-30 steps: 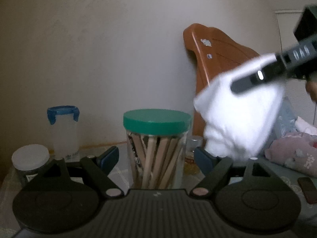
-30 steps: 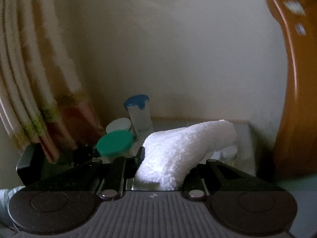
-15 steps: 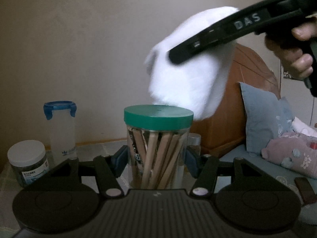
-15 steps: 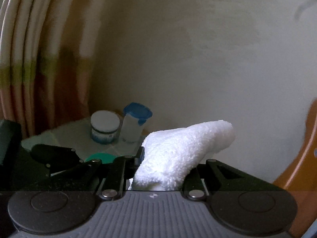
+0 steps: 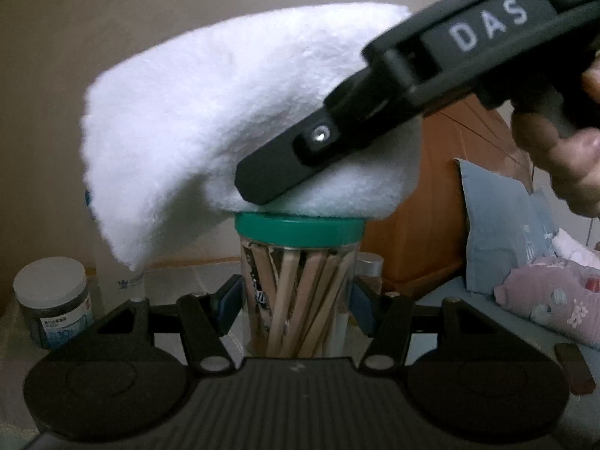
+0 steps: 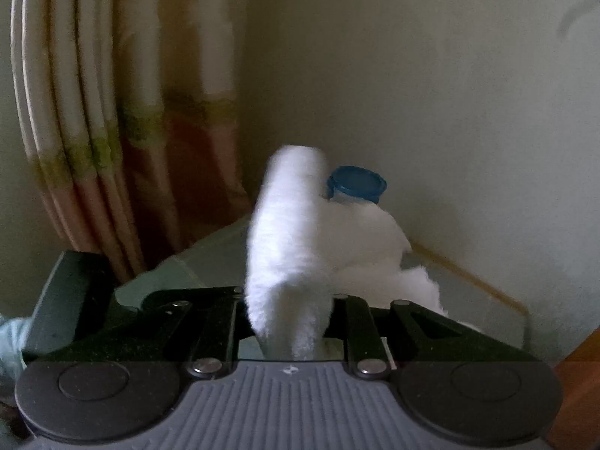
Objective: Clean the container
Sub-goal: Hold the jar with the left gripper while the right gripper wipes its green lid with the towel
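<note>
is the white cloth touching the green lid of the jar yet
Touching. In the left wrist view the white cloth sits pressed on the green lid, with no gap showing between them.

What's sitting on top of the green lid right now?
The white cloth, clamped in the right gripper, rests on the green lid of the stick jar. The lid's top face is covered; only its rim shows.
</note>
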`<state>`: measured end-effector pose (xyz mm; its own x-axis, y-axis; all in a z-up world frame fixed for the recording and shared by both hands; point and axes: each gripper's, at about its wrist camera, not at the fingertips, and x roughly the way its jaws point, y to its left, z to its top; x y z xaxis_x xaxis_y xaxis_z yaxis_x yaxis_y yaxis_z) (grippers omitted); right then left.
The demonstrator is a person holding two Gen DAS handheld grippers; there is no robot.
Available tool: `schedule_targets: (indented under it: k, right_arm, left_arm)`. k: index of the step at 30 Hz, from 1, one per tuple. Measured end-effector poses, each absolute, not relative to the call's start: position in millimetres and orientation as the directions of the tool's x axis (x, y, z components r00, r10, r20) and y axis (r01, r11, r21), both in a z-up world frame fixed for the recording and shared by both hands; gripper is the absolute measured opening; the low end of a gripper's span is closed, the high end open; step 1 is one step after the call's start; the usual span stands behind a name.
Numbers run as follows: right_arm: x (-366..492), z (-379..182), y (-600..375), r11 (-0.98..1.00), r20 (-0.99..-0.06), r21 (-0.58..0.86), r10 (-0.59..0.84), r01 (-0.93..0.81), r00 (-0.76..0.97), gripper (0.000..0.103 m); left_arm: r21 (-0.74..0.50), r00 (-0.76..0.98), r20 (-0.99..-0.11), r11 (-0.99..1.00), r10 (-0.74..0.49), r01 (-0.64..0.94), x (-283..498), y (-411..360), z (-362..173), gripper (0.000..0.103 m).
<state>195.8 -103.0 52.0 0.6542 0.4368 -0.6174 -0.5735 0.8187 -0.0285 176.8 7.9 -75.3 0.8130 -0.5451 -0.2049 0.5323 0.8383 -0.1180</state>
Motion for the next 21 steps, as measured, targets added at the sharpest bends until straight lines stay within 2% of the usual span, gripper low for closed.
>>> schedule_targets:
  k: [5,16,21]
  right_arm:
    - [193.3,53.8,-115.2,0.819,-0.615,0.089,0.493,-0.566,0.616,0.022]
    - [164.1,54.5,-148.5,0.812,-0.593,0.202,0.546,-0.547,0.591,0.022]
    - [151.8,50.8,-172.5,0.838,-0.59,0.235,0.526,-0.493,0.613,0.022]
  left_arm:
    - [-0.119,0.813,-0.21,0.839,-0.543,0.53,176.8,7.7,-74.6,0.059]
    - [-0.099,0.812,-0.22,0.841,-0.54,0.533,174.8,4.5,-73.9,0.06]
    - [-0.093,0.811,-0.224,0.841,-0.54,0.534,175.5,4.0,-74.0,0.06]
